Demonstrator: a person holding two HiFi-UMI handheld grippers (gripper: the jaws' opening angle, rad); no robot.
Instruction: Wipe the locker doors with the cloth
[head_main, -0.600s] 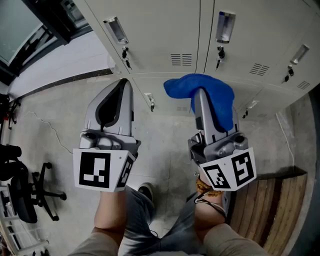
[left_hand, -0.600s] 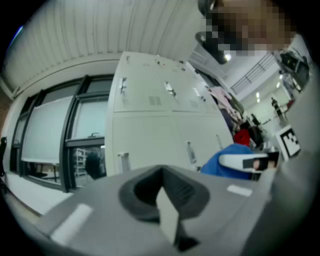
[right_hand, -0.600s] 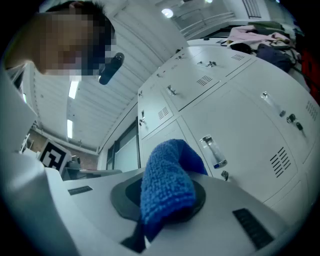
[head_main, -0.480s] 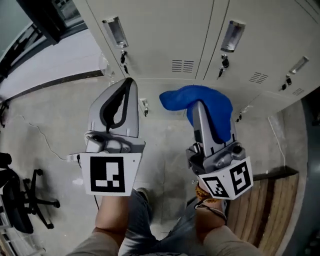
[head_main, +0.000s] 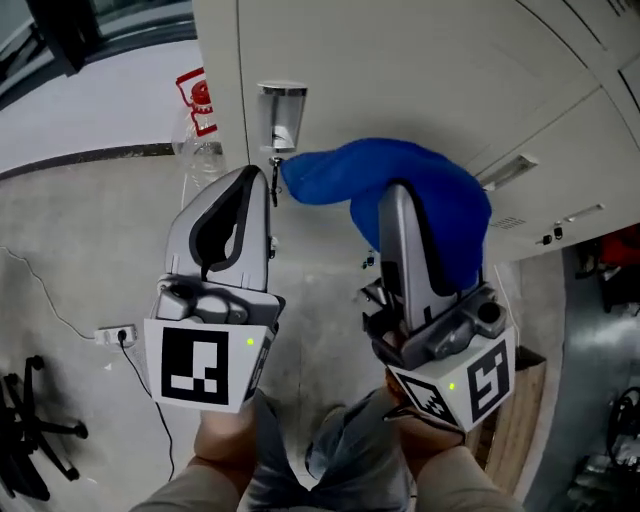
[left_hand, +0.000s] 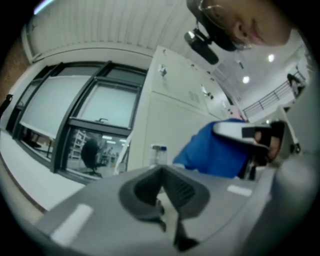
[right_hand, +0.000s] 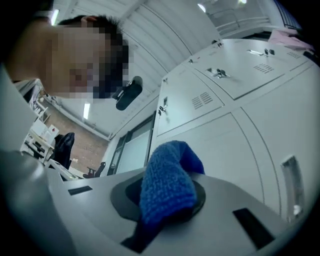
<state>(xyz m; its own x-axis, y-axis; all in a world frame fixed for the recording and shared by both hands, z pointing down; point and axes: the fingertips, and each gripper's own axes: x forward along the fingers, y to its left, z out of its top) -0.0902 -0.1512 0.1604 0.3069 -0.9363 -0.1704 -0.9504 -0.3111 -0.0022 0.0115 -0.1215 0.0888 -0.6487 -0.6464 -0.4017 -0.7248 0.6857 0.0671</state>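
Currently, the blue terry cloth (head_main: 440, 205) is being clamped between the jaws of the right gripper (head_main: 398, 195), with its free end draped over the jaw tips. It is being held in front of the pale grey metal locker doors (head_main: 420, 70). The left gripper (head_main: 247, 178) is being held alongside, its jaws closed on nothing.

Blue cloth (head_main: 430, 200) reads as nubbly looped terry, rough and matt. Locker doors (head_main: 400, 70): smooth painted metal with a soft sheen, and a glossy metal handle recess (head_main: 281, 112). Left gripper (head_main: 248, 180) and right gripper (head_main: 397, 202) show matt grey plastic shells. Floor (head_main: 90, 230) is dull, mottled concrete.
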